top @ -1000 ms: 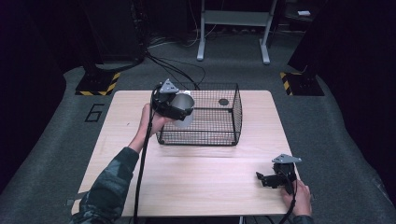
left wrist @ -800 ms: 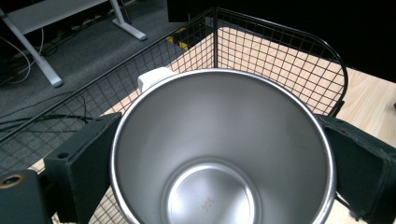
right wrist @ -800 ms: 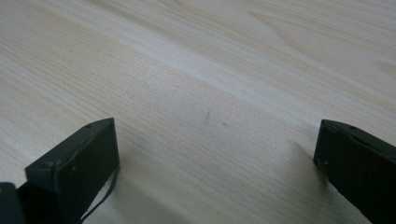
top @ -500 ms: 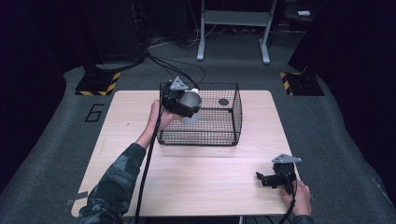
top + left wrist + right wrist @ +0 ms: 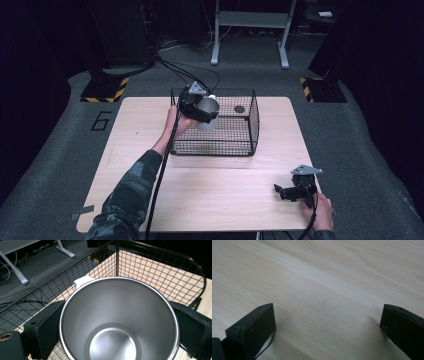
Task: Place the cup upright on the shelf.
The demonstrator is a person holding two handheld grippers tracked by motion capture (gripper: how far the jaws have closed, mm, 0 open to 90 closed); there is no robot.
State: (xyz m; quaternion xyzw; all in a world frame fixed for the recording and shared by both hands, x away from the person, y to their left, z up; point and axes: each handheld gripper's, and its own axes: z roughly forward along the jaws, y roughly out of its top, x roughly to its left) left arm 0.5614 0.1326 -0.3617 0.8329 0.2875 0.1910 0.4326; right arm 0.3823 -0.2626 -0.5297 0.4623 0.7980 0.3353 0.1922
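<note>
Two grippers are at work on a wood table point(image 5: 125, 165). The left gripper point(image 5: 202, 107) is up in the air over the left end of a black wire basket point(image 5: 250, 122). It holds a shiny metal cup point(image 5: 209, 114) between its jaws. In the left gripper view the cup point(image 5: 120, 320) is seen from the top. Its mouth faces the camera, and one black jaw presses on each side of it. The inside of the cup is bare and bright. A small white bit point(image 5: 83, 281) peeks out at the far side of the rim; I cannot tell what it is. The basket point(image 5: 160, 270) lies under and around the cup, with the table showing through its wires.

A small dark round thing point(image 5: 239, 109) lies on the basket floor, near the far right corner.

The right gripper point(image 5: 287, 191) sits low at the near right part of the table, well apart from the basket. In the right gripper view its jaws stand wide apart, with only bare wood point(image 5: 324, 285) between them.
</note>
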